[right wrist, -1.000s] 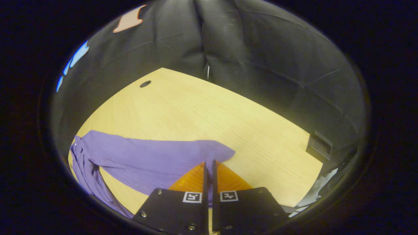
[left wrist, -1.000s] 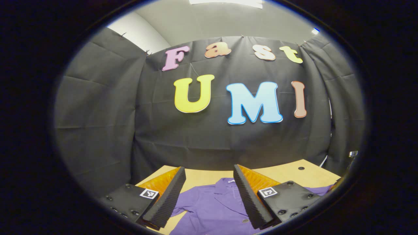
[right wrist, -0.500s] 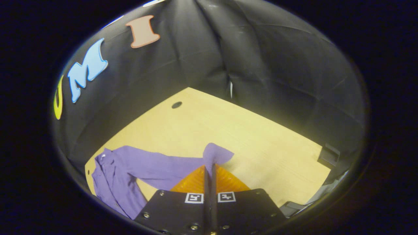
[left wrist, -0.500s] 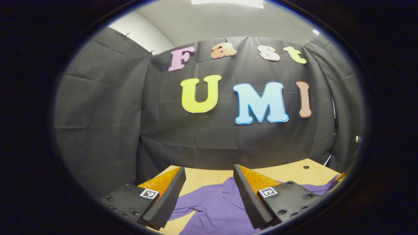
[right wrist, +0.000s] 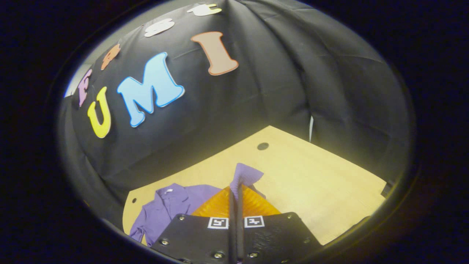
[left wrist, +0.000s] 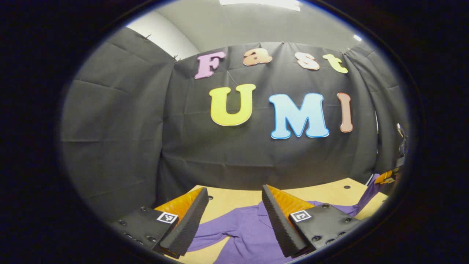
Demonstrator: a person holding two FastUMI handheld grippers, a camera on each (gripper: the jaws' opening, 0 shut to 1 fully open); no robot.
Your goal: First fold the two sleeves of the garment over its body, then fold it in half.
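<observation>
recording booth, black cloth walls [left wrist: 117,121], light wooden table [right wrist: 322,183]

From low over the worktop [left wrist: 234,200], our left gripper view faces the booth's back wall; our right gripper view looks down steeper. Both share the purple garment [left wrist: 249,229], toward 6 o'clock.

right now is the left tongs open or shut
Open: in the left gripper view the left tongs stand wide apart above the purple shirt, gripping nothing.
</observation>
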